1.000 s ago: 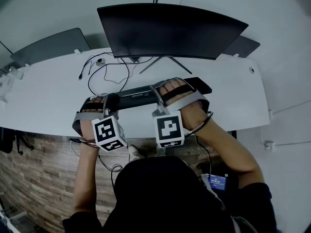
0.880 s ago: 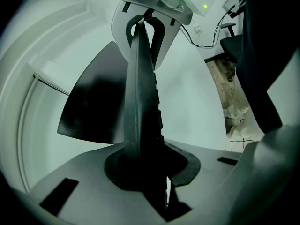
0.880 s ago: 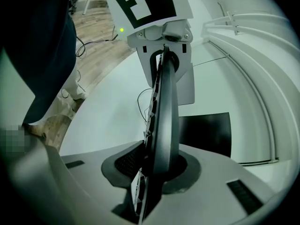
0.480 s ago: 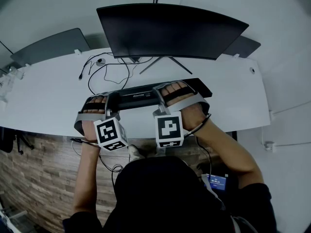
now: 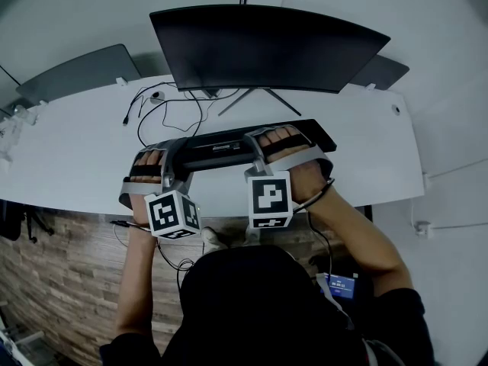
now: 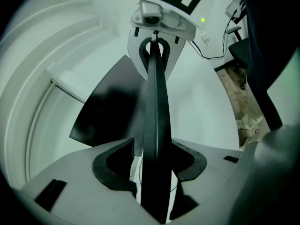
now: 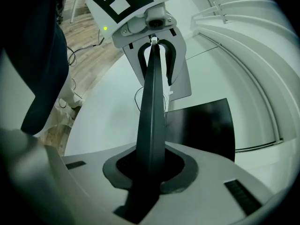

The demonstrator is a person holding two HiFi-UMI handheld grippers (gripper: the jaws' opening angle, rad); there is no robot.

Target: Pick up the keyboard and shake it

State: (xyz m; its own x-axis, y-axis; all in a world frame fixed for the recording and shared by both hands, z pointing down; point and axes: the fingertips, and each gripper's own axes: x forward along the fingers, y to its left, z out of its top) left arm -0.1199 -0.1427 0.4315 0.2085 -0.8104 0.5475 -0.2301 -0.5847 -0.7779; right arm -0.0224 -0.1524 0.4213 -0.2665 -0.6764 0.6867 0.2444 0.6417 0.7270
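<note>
The left hand-held gripper (image 5: pixel 177 149) sits at the left end of the keyboard (image 5: pixel 221 149). Its jaws have just been opening and now stand released: the keyboard's thin edge runs between them, with a gap between it and each pad. The person's left hand (image 5: pixel 145 170) holds this gripper, and its marker cube faces the near side.

The right hand-held gripper (image 5: pixel 255 139) is clenched on the keyboard right of its middle, both pads pressed flat against the slim dark body. The person's right hand (image 5: pixel 293 158) wraps around it.

The keyboard stretches left to right over the near half of the white tabletop (image 5: pixel 84 151). Its right end reaches past the right gripper and sits slightly farther away than its left end. Whether any part of it touches the tabletop cannot be told. Each gripper view looks along the keyboard's edge to the other gripper at the far end of it.

Beyond the keyboard, a wide curved black monitor (image 5: pixel 267 48) stands on thin legs at the far side of the tabletop. Loose dark cables (image 5: pixel 164 105) trail to the left of its stand. A wood-patterned floor (image 5: pixel 53 280) shows below the tabletop's near edge.
</note>
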